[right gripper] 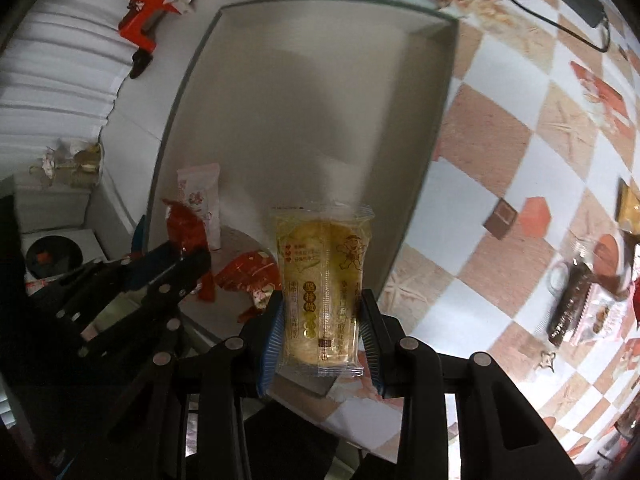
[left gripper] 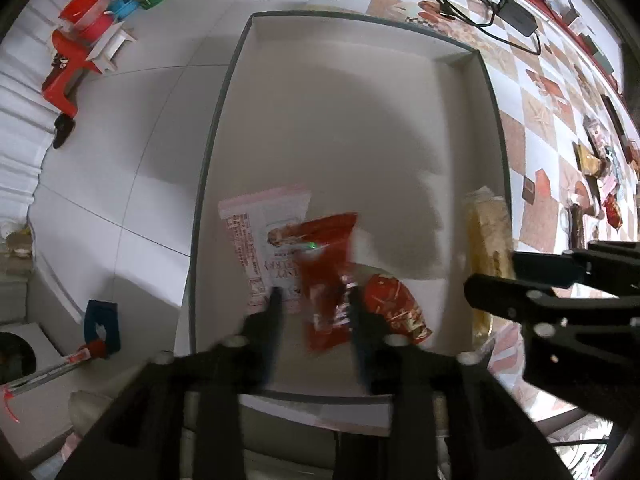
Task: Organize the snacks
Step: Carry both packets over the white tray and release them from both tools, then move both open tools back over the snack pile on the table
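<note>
A long white box (left gripper: pixel 216 120) (right gripper: pixel 176 100) lies below both grippers. Inside it rest a pink-and-white packet (left gripper: pixel 264 216) (right gripper: pixel 200 184) and a crumpled red packet (left gripper: pixel 396 304) (right gripper: pixel 248 272). My left gripper (left gripper: pixel 315 292) (right gripper: pixel 186 256) points down over the box's near end. Its fingers stand apart, and a blurred red packet (left gripper: pixel 328 248) (right gripper: pixel 186 228) hangs loosely between them. My right gripper (right gripper: pixel 322 296) (left gripper: pixel 492 276) is shut on a clear yellow rice-cracker packet (right gripper: pixel 320 280) (left gripper: pixel 490 232). It holds the packet upright over the box's right side.
The box sits at the left edge of a table with a checkered orange-and-white cloth (right gripper: pixel 500 128). More snack packets (left gripper: pixel 592 160) (right gripper: pixel 576 300) lie on the cloth to the right. Cables and a power adapter (left gripper: pixel 516 16) lie at the far end. A red stool (left gripper: pixel 64 68) stands on the floor to the left.
</note>
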